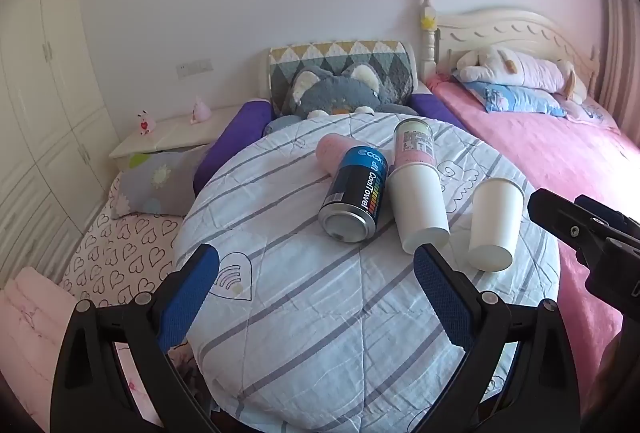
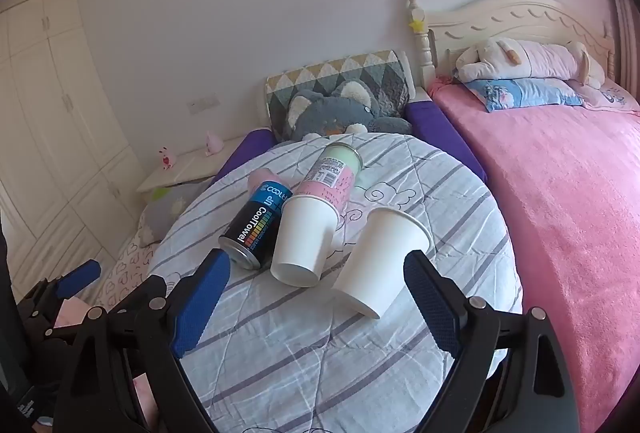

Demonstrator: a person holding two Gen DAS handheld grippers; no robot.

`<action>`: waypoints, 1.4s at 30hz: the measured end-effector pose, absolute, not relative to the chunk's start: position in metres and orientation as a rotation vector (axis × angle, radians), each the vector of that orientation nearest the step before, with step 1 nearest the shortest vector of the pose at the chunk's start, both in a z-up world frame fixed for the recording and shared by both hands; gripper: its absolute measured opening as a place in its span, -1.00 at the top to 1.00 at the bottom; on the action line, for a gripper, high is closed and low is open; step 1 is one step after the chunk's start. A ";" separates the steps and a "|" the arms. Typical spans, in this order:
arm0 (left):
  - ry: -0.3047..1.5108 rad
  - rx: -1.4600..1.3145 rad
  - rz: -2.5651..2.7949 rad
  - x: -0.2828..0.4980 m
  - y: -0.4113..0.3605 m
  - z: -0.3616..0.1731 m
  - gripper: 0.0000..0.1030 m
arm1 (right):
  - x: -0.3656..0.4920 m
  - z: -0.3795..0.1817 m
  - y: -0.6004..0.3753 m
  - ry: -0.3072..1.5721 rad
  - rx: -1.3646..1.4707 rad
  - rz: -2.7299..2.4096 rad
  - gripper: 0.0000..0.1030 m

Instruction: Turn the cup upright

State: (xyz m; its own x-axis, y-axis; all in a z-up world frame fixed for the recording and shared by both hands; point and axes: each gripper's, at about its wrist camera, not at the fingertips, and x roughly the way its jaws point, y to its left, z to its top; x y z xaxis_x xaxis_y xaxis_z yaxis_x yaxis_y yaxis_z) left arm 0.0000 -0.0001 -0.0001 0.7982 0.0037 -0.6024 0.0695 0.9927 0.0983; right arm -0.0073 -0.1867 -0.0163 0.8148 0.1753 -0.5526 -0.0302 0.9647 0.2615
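Near the quilt's right edge two white paper cups lie tipped: right cup (image 2: 382,259) between the released right claw (image 2: 316,307), left cup (image 2: 306,239) touching the CoolTowel can (image 2: 256,229). Thin walls may crush; soft quilt (image 2: 320,361) may topple it. Left claw (image 1: 316,297) released too.

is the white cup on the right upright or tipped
Tipped: the right white cup lies on its side on the striped quilt, base toward the camera, rim pointing away.

Cups (image 2: 382,261), cans (image 2: 252,229) on striped quilt (image 2: 320,353)
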 end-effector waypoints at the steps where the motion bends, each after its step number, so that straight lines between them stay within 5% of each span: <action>1: 0.649 0.123 -0.031 0.000 0.000 0.000 -0.93 | -0.007 -0.016 -0.187 0.611 0.246 0.112 -0.74; 42: 0.671 0.121 -0.022 0.002 0.000 -0.013 -0.93 | -0.003 -0.020 -0.185 0.621 0.254 0.116 -0.74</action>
State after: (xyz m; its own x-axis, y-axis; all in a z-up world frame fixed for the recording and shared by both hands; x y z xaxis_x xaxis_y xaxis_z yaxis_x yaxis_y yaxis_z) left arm 0.0018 -0.0002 -0.0126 0.7831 0.0191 -0.6216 0.0592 0.9927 0.1050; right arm -0.0035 -0.1853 -0.0196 0.8078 0.1829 -0.5604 -0.0308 0.9625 0.2696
